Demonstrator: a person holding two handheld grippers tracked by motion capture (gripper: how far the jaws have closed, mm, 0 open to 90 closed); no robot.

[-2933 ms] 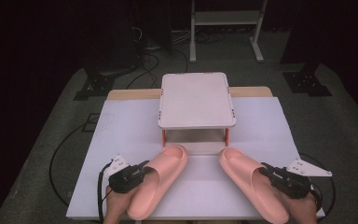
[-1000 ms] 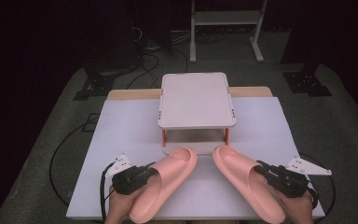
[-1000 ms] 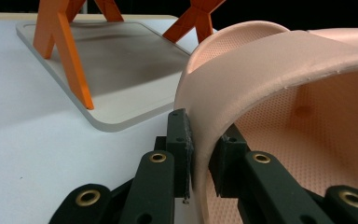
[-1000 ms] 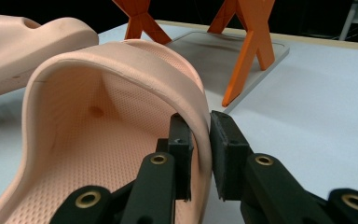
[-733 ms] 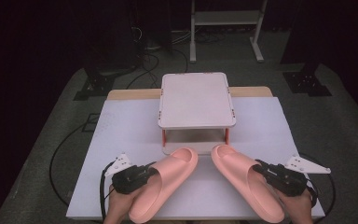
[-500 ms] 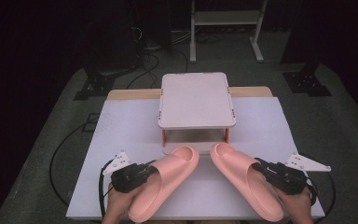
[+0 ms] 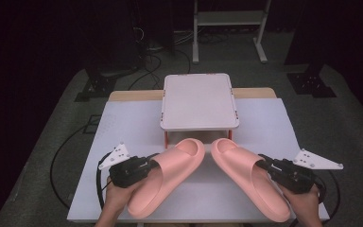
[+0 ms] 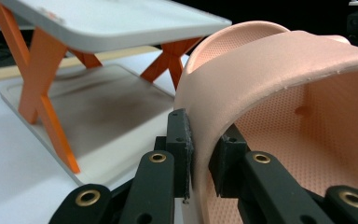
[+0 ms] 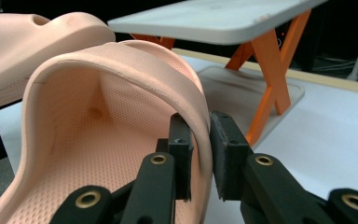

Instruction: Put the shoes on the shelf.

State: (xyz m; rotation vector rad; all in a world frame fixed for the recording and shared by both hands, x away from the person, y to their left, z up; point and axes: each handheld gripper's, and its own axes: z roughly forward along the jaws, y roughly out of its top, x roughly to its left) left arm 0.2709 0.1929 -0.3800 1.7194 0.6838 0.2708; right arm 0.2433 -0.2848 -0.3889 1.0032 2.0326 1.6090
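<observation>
Two pink foam slides are gripped — the left gripper (image 7: 147, 166) pinches the left slide (image 7: 168, 177) by its strap, the right gripper (image 7: 267, 165) the right slide (image 7: 253, 177) — toes meeting before the white two-tier rack with orange legs (image 7: 199, 100). Shelving both remains, I judge.

Both slippers (image 7: 168, 177) higher — toes closer together

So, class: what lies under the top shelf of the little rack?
Under the rack's top shelf sits a lower shelf, bare and shadowed, joined by orange crossed legs. From the high view the top shelf covers most of it, so its far part cannot be checked.
</observation>
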